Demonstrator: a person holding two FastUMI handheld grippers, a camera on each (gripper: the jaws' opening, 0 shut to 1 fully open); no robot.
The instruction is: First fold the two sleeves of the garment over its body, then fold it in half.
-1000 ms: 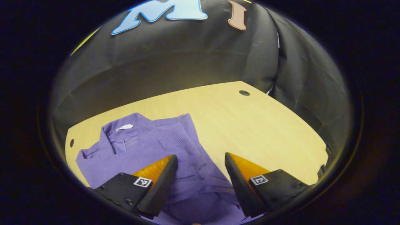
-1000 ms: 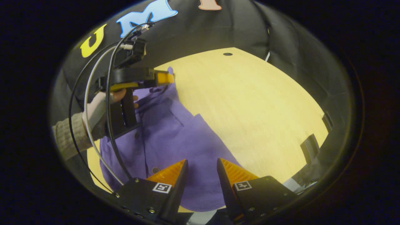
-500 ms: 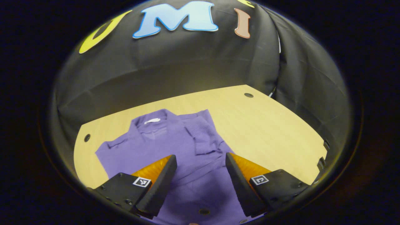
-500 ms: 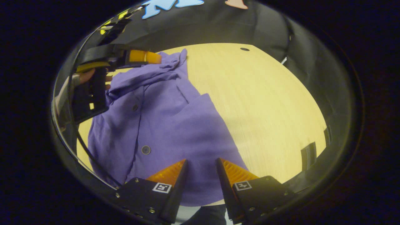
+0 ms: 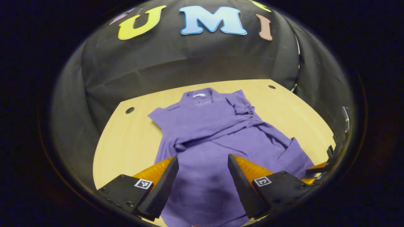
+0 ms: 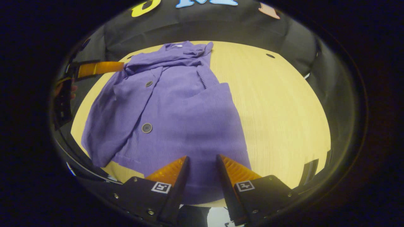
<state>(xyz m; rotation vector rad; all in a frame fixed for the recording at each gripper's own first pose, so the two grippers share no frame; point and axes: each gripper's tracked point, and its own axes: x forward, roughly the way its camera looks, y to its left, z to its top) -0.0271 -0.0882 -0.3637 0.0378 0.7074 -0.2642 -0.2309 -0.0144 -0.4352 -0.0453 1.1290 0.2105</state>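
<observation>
Garment [image 5: 217, 132] laid flat on table [image 5: 126, 142], sleeves apparently folded over. Left gripper [image 5: 202, 176] and right gripper [image 6: 202, 176] held above hem, jaws parted, nothing gripped, likely for halving.

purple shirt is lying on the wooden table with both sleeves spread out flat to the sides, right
Not quite. The purple shirt does lie on the wooden table, but its sleeves are folded across its body, not spread out. The left gripper view shows this.

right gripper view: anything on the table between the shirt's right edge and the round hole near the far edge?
Nothing. In the right gripper view, only bare wooden table lies between the purple shirt and the round hole.
</observation>
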